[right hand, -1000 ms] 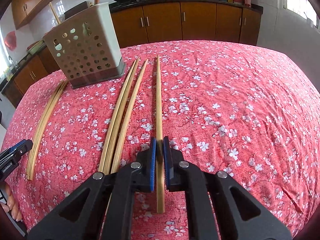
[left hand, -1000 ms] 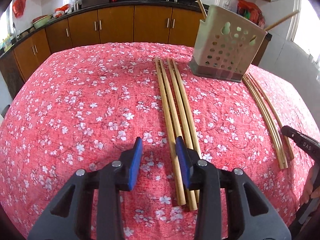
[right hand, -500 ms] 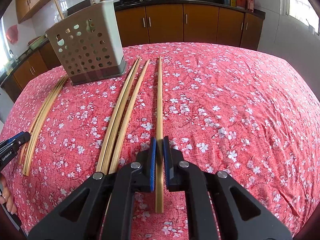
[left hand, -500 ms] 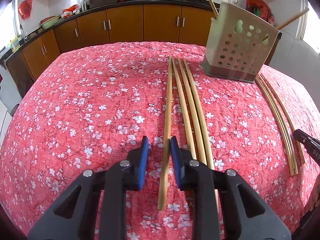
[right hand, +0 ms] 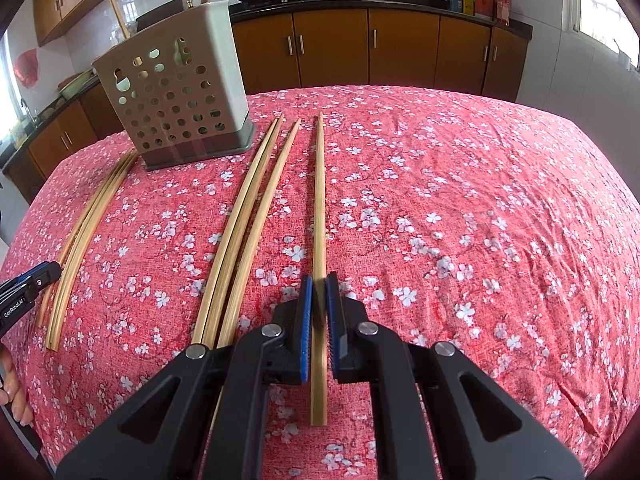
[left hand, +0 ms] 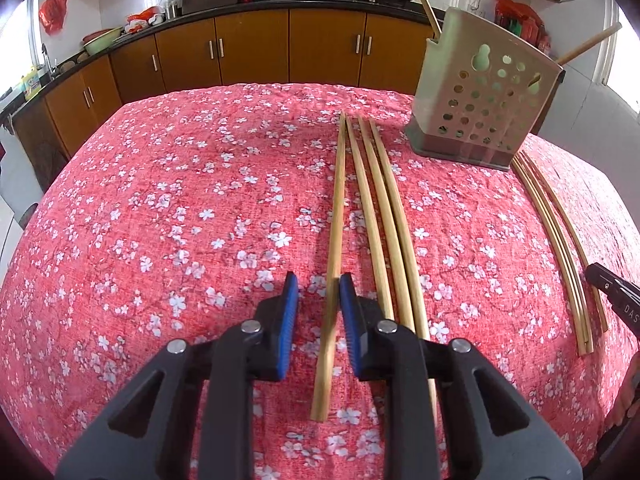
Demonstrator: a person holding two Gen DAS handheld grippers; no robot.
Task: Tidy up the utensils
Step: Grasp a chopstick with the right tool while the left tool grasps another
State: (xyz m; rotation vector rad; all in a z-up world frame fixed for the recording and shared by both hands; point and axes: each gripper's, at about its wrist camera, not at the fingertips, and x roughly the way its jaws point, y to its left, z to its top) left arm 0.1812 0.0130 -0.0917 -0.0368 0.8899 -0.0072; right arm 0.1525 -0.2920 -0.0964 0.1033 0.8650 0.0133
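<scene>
A kitchen with brown cabinets lies behind a table spread with a red flowered cloth (left hand: 168, 208). The chopsticks lie in rows running near to far, ends roughly lined up, probably so each can be taken by its near end and dropped into the perforated holder (left hand: 476, 104) standing at the far side of the table.

The left gripper (left hand: 319, 312) straddles the leftmost chopstick of a group of four (left hand: 338, 216). Its jaws are closing, with the stick between them, close against the right pad while a gap shows on the left, so it is not yet clamped. The right gripper (right hand: 319, 312) has its jaws drawn together on a single chopstick (right hand: 319, 208) lying right of three others; whether that stick is already lifted off the cloth I cannot tell.

The left view shows four sticks side by side and, to its right, a further bundle (left hand: 560, 248) beside the holder, with the right gripper's tip at the edge. The right view shows the same holder (right hand: 176, 96) from the other side, with utensil handles already standing in it, and the left gripper's blue tip (right hand: 36, 276) at its left edge.
</scene>
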